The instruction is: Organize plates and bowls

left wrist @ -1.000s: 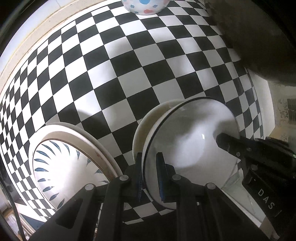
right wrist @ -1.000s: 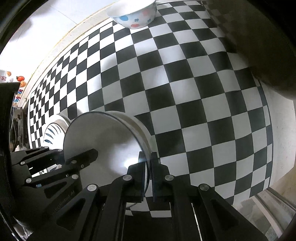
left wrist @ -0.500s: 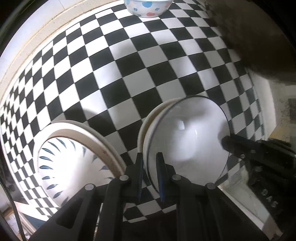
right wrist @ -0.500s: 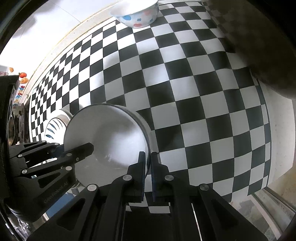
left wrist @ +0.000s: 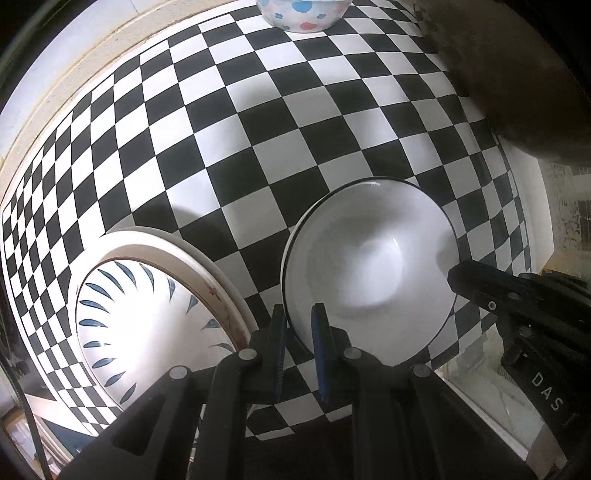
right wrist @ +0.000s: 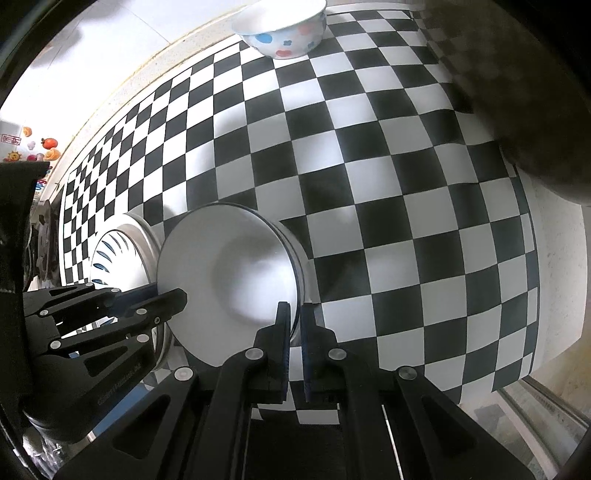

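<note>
Both grippers hold one white bowl (left wrist: 369, 273) with a thin dark rim above the checkered tablecloth (left wrist: 258, 147). My left gripper (left wrist: 299, 317) is shut on the bowl's left rim, and my right gripper (right wrist: 295, 314) is shut on its right rim. In the right wrist view the bowl (right wrist: 229, 280) shows its inside, with the left gripper (right wrist: 173, 295) at its left edge. A second pale rim shows close behind the bowl. The right gripper (left wrist: 458, 275) reaches in from the right in the left wrist view.
A wide plate with blue leaf marks (left wrist: 147, 325) lies left of the bowl and also shows in the right wrist view (right wrist: 114, 258). A spotted bowl (left wrist: 303, 14) stands at the far edge. A dark blurred mass (left wrist: 517, 74) fills the upper right. The table's edge runs at the right.
The held bowl has levelled, and its inside now faces the left camera more fully. The pale bowl behind it is now almost covered. Both grips stay the same.
</note>
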Tool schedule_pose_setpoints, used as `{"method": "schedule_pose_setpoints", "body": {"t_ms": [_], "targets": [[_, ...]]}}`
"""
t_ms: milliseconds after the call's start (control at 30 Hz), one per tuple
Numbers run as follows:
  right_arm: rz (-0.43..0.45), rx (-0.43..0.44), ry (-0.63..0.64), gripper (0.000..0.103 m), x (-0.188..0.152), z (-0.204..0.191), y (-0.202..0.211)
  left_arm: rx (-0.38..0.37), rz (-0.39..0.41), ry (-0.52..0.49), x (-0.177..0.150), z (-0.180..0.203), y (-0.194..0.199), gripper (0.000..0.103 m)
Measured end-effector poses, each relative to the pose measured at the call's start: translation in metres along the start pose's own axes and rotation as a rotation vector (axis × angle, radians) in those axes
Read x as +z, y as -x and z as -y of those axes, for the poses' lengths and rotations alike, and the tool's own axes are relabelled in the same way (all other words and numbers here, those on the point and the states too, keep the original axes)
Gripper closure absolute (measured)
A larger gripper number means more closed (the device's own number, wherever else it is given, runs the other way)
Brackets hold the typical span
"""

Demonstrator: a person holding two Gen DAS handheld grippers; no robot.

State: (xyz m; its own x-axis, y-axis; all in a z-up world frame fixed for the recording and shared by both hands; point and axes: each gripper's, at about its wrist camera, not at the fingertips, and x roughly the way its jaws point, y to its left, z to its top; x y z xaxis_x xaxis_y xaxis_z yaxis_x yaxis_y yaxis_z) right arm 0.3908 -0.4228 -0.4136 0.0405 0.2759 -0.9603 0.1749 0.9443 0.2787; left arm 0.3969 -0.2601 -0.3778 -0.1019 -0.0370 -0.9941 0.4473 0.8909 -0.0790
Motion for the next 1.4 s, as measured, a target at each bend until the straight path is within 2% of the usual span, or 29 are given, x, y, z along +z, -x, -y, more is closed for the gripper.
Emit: {"method": "schedule_pose_setpoints", "body": {"t_ms": [300, 500, 600, 633, 667, 767, 900, 1100, 1267, 1400], "targets": [[0.001, 0.012, -0.005, 0.096, -0.001, 0.001, 0.003, 0.0, 0.026, 0.001, -0.007, -0.004, 0.011, 0.091], [0.046, 0.012, -0.003, 0.096, 0.003, 0.002, 0.024, -0.007, 0.112, 0.037, -0.003, -0.015, 0.045, 0.09], [0.072, 0.013, 0.01, 0.096, 0.018, 0.0, 0.04, -0.042, 0.169, 0.094, 0.009, -0.028, 0.064, 0.082], [0.083, 0.011, 0.014, 0.092, 0.025, 0.0, 0.044, -0.046, 0.189, 0.115, 0.016, -0.033, 0.07, 0.079], [0.092, 0.009, 0.013, 0.089, 0.033, 0.0, 0.049, -0.051, 0.198, 0.129, 0.022, -0.036, 0.073, 0.078], [0.133, 0.008, 0.001, 0.067, 0.065, -0.003, 0.06, -0.094, 0.21, 0.178, 0.051, -0.047, 0.08, 0.078], [0.167, -0.011, 0.007, 0.066, 0.115, -0.011, 0.065, -0.101, 0.234, 0.211, 0.093, -0.056, 0.086, 0.078], [0.185, -0.126, 0.068, 0.066, 0.204, -0.025, 0.058, -0.146, 0.244, 0.297, 0.156, -0.081, 0.082, 0.078], [0.125, -0.234, 0.138, 0.066, 0.277, -0.024, 0.033, -0.193, 0.224, 0.365, 0.194, -0.093, 0.064, 0.078], [0.07, -0.306, 0.187, 0.066, 0.318, -0.025, 0.011, -0.213, 0.201, 0.376, 0.217, -0.092, 0.045, 0.078]]}}
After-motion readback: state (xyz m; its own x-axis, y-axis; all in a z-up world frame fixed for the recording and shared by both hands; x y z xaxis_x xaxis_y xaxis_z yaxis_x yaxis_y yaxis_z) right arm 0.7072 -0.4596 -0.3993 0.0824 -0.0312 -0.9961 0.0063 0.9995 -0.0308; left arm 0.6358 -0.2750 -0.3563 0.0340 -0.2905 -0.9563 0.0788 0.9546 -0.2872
